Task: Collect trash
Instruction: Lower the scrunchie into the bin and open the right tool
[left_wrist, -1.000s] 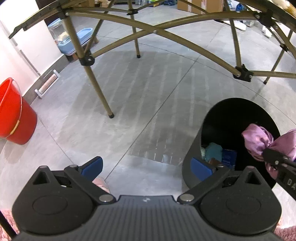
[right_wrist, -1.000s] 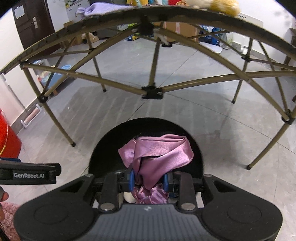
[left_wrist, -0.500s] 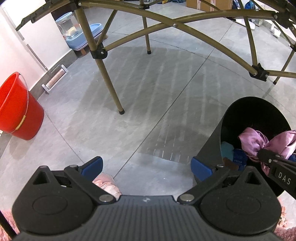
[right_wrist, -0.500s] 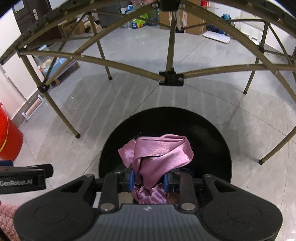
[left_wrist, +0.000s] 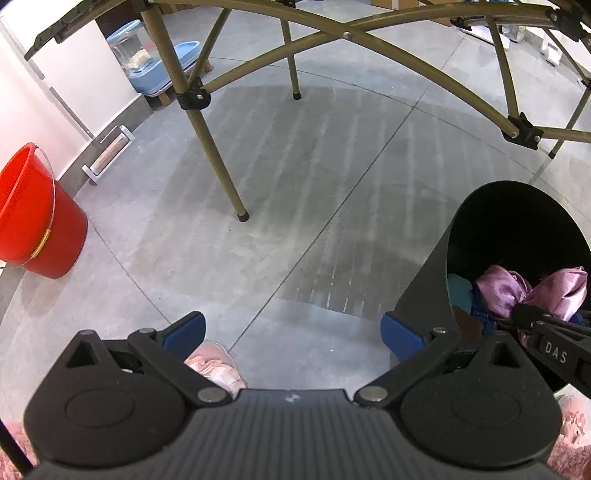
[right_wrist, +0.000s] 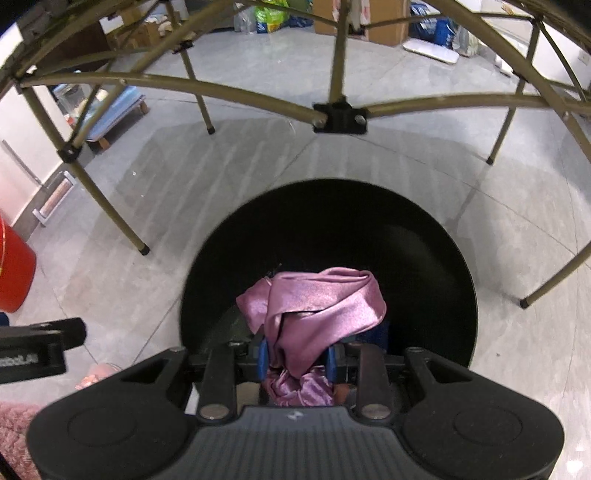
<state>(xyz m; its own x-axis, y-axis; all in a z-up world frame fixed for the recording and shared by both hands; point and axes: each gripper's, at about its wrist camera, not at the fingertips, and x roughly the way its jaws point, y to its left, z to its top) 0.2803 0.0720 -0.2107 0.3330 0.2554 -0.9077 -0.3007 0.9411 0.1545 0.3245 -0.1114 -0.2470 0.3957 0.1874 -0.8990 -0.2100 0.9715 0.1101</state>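
So my right gripper (right_wrist: 295, 360) is clamped on the purple cloth (right_wrist: 314, 299) over the black bin (right_wrist: 424, 236) at 12 o'clock, left gripper (left_wrist: 291, 332) wide open and empty, I'd go deeper before letting go.

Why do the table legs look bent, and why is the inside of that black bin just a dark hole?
Left wrist view: the fisheye lens bows the straight olive metal table legs into arcs. Right wrist view: the round black bin swallows light, so only the shiny purple satin cloth gleams; the frame's edges look slightly smeared.
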